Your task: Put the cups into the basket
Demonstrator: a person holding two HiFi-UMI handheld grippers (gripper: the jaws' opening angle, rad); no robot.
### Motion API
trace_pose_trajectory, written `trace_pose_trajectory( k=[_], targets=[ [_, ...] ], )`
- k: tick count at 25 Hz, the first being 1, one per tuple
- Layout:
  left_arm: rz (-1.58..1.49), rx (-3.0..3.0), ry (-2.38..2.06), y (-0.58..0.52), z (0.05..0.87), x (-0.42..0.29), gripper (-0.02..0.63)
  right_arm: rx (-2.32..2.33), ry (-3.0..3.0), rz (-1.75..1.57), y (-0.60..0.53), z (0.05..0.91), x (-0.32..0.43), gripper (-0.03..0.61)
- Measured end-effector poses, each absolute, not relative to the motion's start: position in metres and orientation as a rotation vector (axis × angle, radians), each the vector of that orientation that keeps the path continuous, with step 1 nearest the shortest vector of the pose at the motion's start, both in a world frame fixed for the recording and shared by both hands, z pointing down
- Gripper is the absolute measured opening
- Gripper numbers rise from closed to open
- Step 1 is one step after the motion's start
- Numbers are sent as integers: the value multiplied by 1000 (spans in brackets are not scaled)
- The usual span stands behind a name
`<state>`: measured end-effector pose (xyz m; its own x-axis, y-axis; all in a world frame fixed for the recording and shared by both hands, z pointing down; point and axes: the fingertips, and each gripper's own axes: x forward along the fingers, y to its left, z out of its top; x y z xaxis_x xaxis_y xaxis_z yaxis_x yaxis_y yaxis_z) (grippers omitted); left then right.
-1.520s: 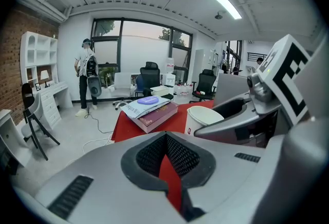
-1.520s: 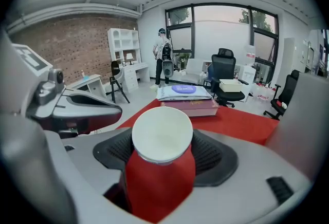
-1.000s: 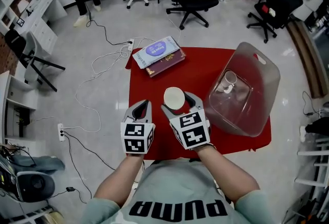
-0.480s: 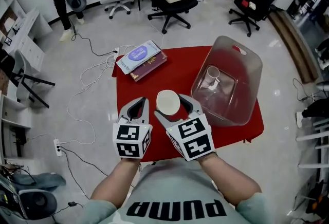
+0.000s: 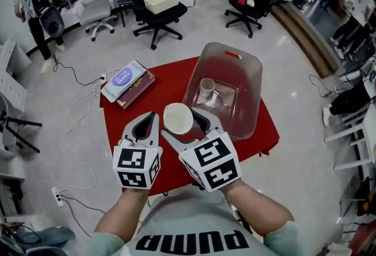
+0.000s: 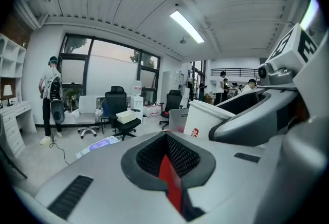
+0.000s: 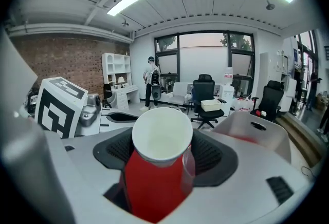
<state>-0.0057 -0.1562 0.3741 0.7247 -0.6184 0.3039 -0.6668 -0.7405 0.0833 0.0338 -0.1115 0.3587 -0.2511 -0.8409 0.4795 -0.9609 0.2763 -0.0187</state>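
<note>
The clear basket stands open upward with its mouth unobstructed; a lone cup sits inside toward its left, and the rest of its floor is bare. Its near wall rises just beyond your right gripper and the held cup. A stack of books occupies the red table's far left corner, with bare cloth between it and the basket.

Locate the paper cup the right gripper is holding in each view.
Head view: centre, paper cup in the right gripper, left of the basket.
Left gripper view: right of centre, red logo showing, the basket behind it to the left.
Right gripper view: centre, between the fingers.
Shared landmark: the basket, visible in all three.
</note>
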Motion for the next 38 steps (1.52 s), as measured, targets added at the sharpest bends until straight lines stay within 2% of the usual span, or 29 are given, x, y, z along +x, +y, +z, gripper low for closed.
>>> trace_pose_trajectory(
  k=[20,38],
  targets=[
    [428,2736,-989,-170,378,52,6,1684,-2093,472,-120,355,127,348],
    [554,2684,-1089,-231,410,80,5,1667,-2046,556,-166,411,189,348]
  ],
)
